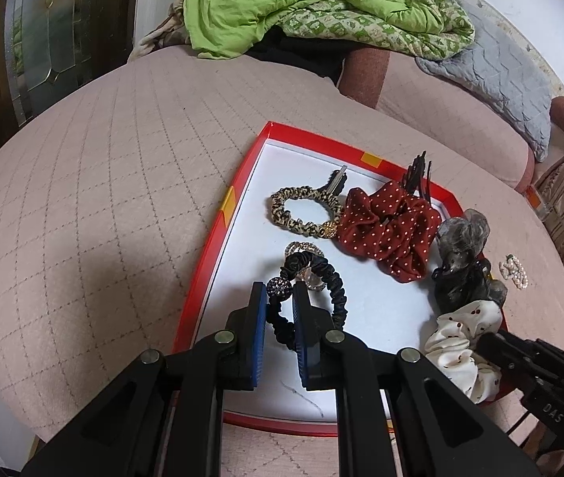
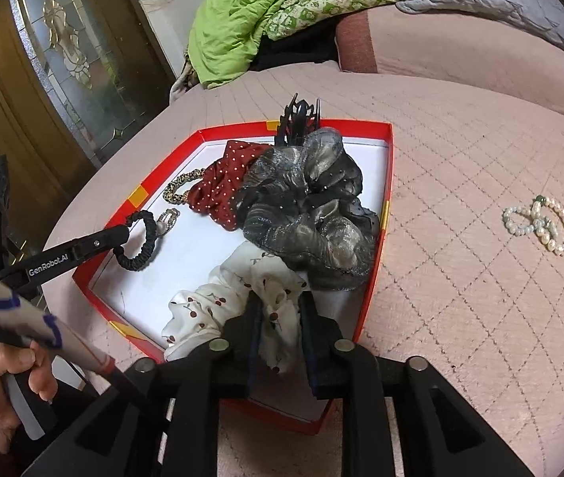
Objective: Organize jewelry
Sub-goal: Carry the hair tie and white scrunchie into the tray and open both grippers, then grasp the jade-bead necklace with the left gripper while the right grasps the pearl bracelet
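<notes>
The left hand-held gripper (image 1: 278, 294) is angling downward over the red box (image 1: 218, 254), its blue pads clamped on the black hair tie (image 1: 333, 286) with the beaded ball sitting at the fingertips. The person's hand (image 2: 0, 377) is gripping the handle at about 8 o'clock in the right wrist view. The right hand-held gripper (image 2: 280, 306) is also tilting down — its fingers are standing slightly apart around a fold of the white cherry scrunchie (image 2: 218, 310), which is lying between them at the box's near edge; whether the pads are pressing on it I cannot tell.

Inside the white-lined box, the grey organza scrunchie (image 2: 310, 214) is lying at 12 o'clock from the right hand-held gripper, the red dotted scrunchie (image 1: 389, 226) beyond it beside the leopard hair tie (image 1: 302, 210). A black claw clip (image 2: 298, 119) is leaning on the far rim.

Outside the box — at 3 o'clock on the pink quilted bed (image 2: 460, 278) — the pearl bracelets (image 2: 540, 226) are lying.
</notes>
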`<state>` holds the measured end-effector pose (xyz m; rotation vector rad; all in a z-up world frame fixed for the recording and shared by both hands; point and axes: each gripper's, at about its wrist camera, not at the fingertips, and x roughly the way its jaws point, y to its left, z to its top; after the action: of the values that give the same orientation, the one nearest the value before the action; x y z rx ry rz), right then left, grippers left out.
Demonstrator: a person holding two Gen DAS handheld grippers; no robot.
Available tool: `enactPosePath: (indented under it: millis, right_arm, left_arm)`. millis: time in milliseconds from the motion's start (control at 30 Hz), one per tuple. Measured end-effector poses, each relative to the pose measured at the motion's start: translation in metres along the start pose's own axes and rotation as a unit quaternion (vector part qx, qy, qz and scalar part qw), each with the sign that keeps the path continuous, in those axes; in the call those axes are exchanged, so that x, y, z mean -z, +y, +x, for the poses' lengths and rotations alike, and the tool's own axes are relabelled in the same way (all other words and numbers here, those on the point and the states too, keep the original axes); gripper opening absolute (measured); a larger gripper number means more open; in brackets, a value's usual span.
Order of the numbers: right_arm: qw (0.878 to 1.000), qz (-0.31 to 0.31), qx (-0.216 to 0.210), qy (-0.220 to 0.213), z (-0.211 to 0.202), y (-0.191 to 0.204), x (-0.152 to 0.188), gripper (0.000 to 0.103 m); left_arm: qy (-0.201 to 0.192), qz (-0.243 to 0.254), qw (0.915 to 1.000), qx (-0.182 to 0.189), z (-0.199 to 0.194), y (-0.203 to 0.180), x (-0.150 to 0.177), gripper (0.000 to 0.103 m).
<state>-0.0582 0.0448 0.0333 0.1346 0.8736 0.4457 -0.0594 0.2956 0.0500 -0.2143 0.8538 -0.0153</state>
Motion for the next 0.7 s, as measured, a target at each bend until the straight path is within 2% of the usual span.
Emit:
enactPosePath:
  millis: [467,700]
  right_arm:
    - [1.000,-0.003,0.004,-0.026,-0.017,0.001,-0.002,0.036]
    - [0.999,-0.003,0.003,-0.045,-0.027,-0.002,-0.006,0.037]
  left_arm:
    - [0.017,0.028,0.9994,-0.012,0.002,-0.007,0.008,0.013]
    - [0.018,0.035,0.9990,-0.022,0.002,-0.008,0.010,0.013]
